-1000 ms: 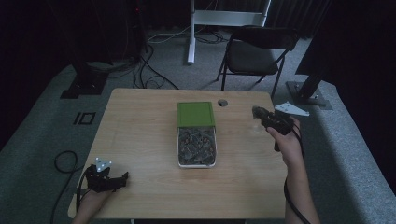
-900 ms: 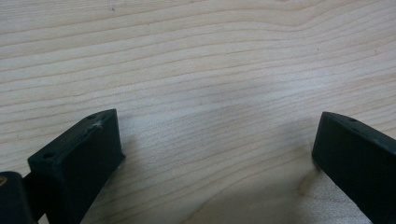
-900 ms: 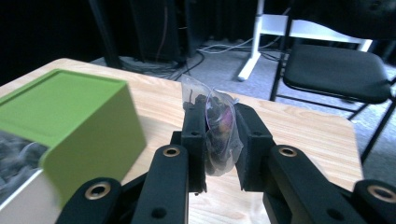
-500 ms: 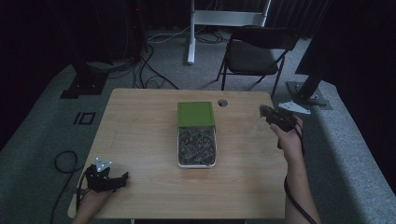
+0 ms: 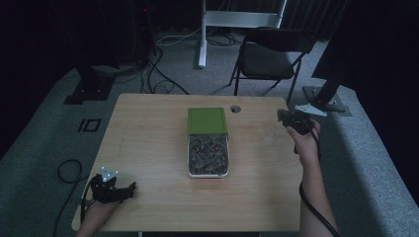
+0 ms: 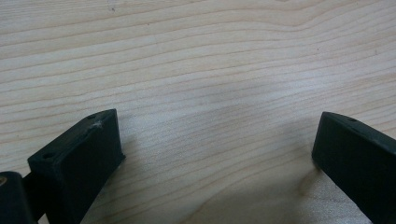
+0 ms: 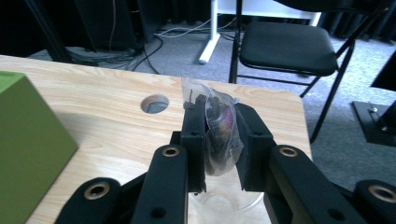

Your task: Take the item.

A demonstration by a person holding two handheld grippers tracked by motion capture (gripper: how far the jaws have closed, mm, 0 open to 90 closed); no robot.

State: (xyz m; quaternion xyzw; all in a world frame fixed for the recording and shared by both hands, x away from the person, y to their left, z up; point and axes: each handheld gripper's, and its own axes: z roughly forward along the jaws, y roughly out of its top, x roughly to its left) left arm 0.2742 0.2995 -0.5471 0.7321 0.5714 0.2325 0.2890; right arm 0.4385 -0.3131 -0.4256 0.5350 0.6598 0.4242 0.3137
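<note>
Clear plastic packet (image 7: pixel 217 133) of dark bits pinched in right gripper (image 7: pixel 218 140), above table (image 5: pixel 148 148) edge at 3 o'clock from the green-lidded box (image 5: pixel 207 142). Left gripper (image 5: pixel 129 190) jaws spread, empty, resting on the wood at 7 o'clock from the box

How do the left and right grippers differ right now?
The left gripper has its jaws wide apart with only bare table between them; the right gripper is shut on a small clear packet with dark contents. The left gripper sits low at the table's near left corner, while the right gripper is held up by the far right edge, beyond the green-lidded box. Both have black jaws and are hand-held.
</note>
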